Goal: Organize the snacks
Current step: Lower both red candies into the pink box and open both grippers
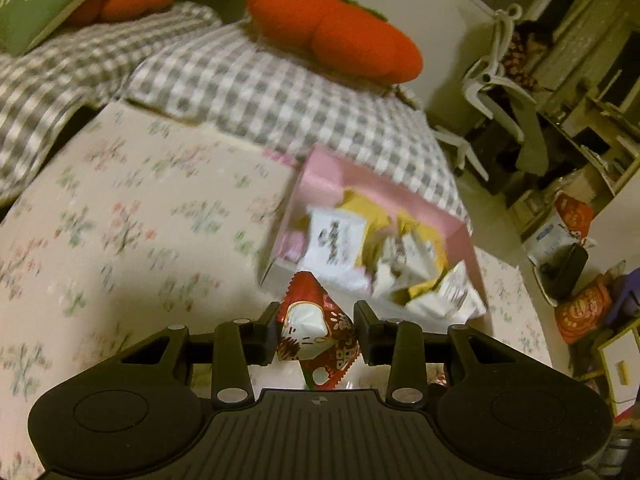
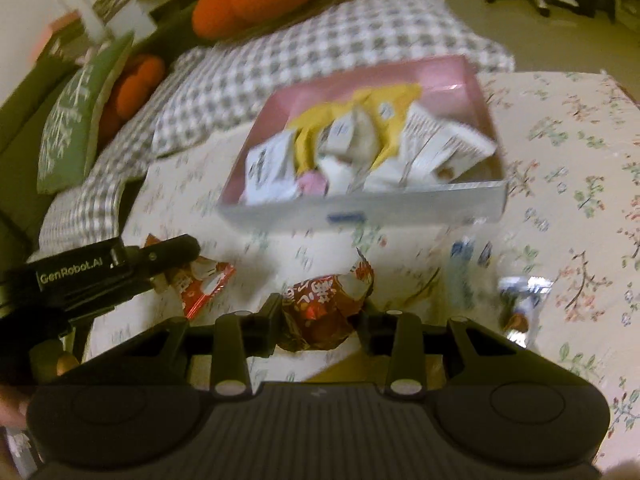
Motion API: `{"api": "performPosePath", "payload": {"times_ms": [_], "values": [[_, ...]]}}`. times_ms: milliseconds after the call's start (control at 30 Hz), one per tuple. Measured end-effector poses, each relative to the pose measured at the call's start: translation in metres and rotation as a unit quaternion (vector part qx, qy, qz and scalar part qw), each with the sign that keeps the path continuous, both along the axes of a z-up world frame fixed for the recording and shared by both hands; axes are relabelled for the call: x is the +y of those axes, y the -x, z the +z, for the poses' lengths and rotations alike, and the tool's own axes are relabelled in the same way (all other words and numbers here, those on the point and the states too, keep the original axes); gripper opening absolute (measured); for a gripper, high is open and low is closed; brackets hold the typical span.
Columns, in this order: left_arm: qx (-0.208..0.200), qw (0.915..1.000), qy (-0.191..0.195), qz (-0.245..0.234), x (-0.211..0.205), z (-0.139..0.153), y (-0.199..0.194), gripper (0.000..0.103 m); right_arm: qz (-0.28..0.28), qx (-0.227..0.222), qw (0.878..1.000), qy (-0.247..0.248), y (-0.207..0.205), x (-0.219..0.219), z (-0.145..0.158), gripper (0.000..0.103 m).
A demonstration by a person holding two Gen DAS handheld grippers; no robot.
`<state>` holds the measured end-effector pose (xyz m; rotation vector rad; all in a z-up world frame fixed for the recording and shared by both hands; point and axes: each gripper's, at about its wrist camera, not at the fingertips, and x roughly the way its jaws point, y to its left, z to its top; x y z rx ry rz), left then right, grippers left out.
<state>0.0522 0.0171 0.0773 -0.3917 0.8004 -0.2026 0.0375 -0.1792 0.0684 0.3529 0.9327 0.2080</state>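
Observation:
My left gripper (image 1: 316,328) is shut on a red and white snack packet (image 1: 316,332), lifted just in front of the pink box (image 1: 464,236). The box holds several white and yellow snack packs. In the right wrist view my right gripper (image 2: 320,320) is shut on a crumpled red snack packet (image 2: 320,308), below the near white wall of the pink box (image 2: 360,208). The left gripper (image 2: 160,256) shows at the left of that view with its red packet (image 2: 204,284). Blue-and-white packets (image 2: 468,268) and a silvery one (image 2: 520,300) lie on the floral cloth to the right.
The floral tablecloth (image 1: 140,220) covers the table. Behind it stand checked cushions (image 1: 280,92), orange plush pillows (image 1: 340,28) and a green pillow (image 1: 36,4). A white chair (image 1: 500,80) and cluttered shelves with bags (image 1: 572,216) are at the right.

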Motion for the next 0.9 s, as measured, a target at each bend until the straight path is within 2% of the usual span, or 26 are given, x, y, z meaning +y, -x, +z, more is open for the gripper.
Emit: {"api": "performPosePath", "payload": {"times_ms": [200, 400, 500, 900], "values": [[-0.004, 0.9997, 0.017, -0.020, -0.009, -0.001, -0.019, 0.036, -0.033, -0.013, 0.999, -0.004, -0.008, -0.016, 0.003, 0.034], [-0.033, 0.9983, 0.029, -0.040, -0.021, 0.007, -0.033, 0.036, -0.048, -0.042, 0.998, -0.004, -0.020, -0.023, 0.012, 0.034], [-0.044, 0.9974, 0.026, -0.051, -0.029, 0.006, -0.041, 0.036, -0.056, -0.048, 0.997, -0.007, -0.026, -0.026, 0.011, 0.035], [-0.040, 0.9970, 0.006, -0.066, -0.044, -0.015, -0.066, 0.036, -0.047, -0.057, 0.997, -0.002, -0.044, -0.020, 0.010, 0.035]]}}
